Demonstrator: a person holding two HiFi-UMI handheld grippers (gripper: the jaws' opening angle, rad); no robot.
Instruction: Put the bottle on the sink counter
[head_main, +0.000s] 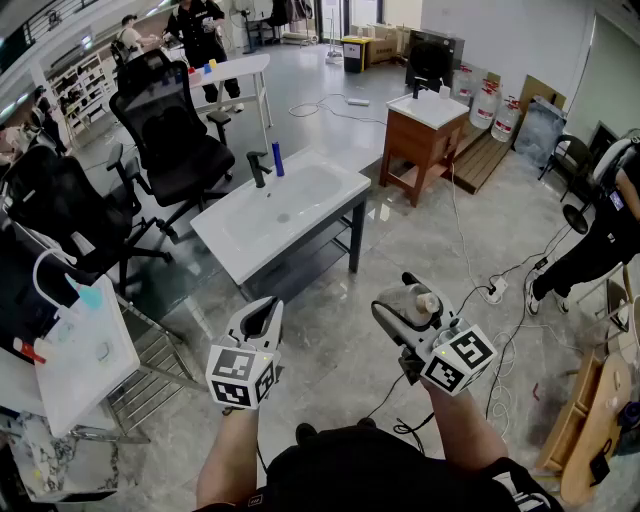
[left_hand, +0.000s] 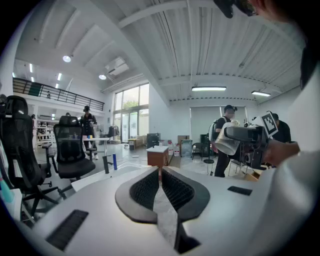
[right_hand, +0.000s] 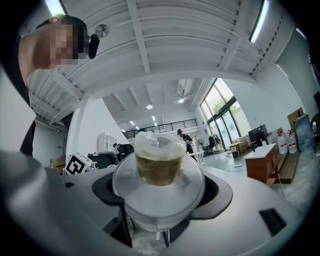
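Observation:
A translucent plastic bottle (right_hand: 159, 172) with a brownish neck and a clear cap lies along my right gripper (right_hand: 160, 200), whose jaws are closed on its body. In the head view the bottle (head_main: 412, 302) is in the right gripper (head_main: 400, 312) above the floor, right of the sink counter. The white sink counter (head_main: 310, 215) stands ahead with a black faucet (head_main: 258, 166) and a blue bottle (head_main: 278, 159) at its far edge. My left gripper (head_main: 262, 318) is shut and empty; in the left gripper view its black pads (left_hand: 161, 188) meet.
Black office chairs (head_main: 170, 130) stand left of the counter. A wooden cabinet with a white top (head_main: 425, 140) is behind it. Cables (head_main: 480, 285) trail on the floor to the right. A person (head_main: 600, 225) stands at the right, others (head_main: 205, 35) far back.

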